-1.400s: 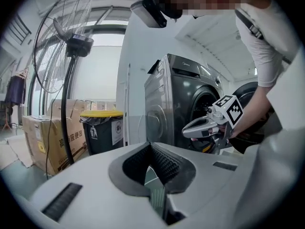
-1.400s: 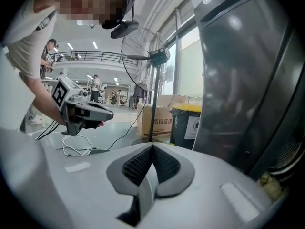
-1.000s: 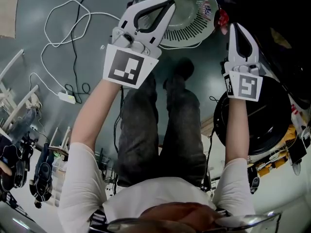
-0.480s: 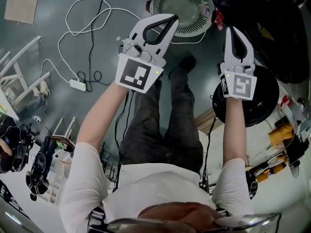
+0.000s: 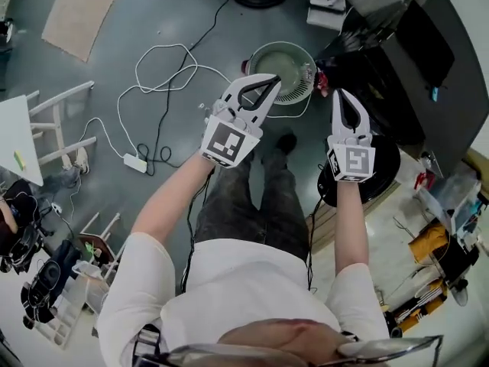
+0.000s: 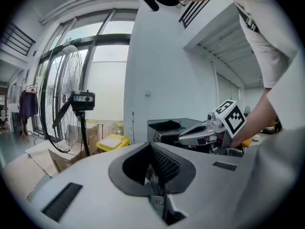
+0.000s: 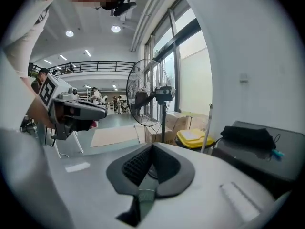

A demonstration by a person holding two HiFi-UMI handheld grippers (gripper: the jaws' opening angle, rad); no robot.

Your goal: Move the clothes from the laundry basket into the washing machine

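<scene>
Both shut, nothing held: left claw (image 5: 272, 80), right claw (image 5: 341, 94), up high, pointing roughly level. Laundry basket (image 5: 296, 94) sits on the floor ahead and below, between them, left nearer. It looks empty, no clothes visible. The dark machine (image 5: 416, 52), probably the washer, is right of the right claw.

The head view looks steeply down from above the person onto the floor (image 5: 92, 75), with both outstretched arms close beneath it. The left gripper (image 5: 273, 78) view and the right gripper (image 5: 341, 95) view each ride low behind their own jaws, facing roughly level across the room (each catches the other gripper at its inner edge). Both share the far pedestal fan (image 6: 62, 104) and the yellow-lidded bin (image 6: 112, 141).
</scene>
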